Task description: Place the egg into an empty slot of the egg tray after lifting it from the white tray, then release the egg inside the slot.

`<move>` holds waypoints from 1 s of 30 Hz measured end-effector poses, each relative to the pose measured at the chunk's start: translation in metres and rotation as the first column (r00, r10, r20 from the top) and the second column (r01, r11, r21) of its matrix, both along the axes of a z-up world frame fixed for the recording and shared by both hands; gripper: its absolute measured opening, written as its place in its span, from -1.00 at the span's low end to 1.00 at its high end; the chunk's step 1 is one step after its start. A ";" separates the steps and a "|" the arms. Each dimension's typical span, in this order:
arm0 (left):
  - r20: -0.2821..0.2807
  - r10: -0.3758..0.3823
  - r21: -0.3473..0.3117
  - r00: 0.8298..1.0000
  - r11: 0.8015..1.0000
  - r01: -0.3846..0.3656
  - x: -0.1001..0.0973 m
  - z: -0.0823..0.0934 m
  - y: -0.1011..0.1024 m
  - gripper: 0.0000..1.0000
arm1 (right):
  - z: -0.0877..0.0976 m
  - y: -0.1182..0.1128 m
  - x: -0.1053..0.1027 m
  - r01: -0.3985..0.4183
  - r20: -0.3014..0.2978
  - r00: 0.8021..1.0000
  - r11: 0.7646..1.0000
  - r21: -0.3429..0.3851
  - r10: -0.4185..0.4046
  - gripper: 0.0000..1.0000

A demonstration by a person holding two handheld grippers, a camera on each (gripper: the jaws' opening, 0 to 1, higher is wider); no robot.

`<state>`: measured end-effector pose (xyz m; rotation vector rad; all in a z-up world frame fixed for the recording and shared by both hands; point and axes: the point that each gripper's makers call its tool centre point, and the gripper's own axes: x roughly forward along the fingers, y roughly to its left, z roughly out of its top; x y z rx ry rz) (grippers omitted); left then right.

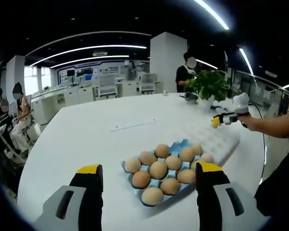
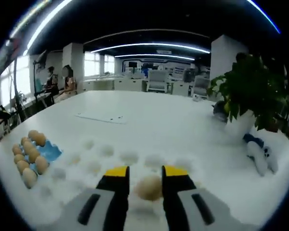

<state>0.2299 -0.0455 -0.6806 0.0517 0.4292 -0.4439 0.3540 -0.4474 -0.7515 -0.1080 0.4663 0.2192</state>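
Yellow-tipped, your right gripper point(image 2: 145, 179) grips the egg point(image 2: 148, 187) directly above the white egg tray point(image 2: 94, 159); your left gripper point(image 1: 149, 174) hangs open by the eggs point(image 1: 159, 169).

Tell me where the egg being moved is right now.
In the right gripper view the egg sits between the right tool's yellow-tipped jaws, low in the frame, over the white egg tray.

Egg point(image 2: 148, 187) sides hidden between gripper fingers, egg tray point(image 2: 101, 159) near edge cut off, washed out
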 end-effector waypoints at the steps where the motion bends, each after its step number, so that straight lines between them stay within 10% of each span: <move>1: 0.000 0.000 0.000 1.000 1.000 0.000 0.000 0.000 0.000 0.60 | -0.003 -0.002 0.002 -0.001 -0.001 1.000 1.000 -0.002 0.001 -0.48; 12: 0.001 0.013 0.004 1.000 1.000 -0.013 0.001 0.000 0.006 0.59 | -0.030 -0.016 0.015 0.015 -0.055 0.998 1.000 0.022 -0.014 -0.48; 30: -0.003 0.024 0.010 1.000 1.000 -0.024 -0.003 0.000 0.009 0.59 | 0.011 0.010 -0.007 0.011 0.024 1.000 0.997 0.079 -0.013 -0.53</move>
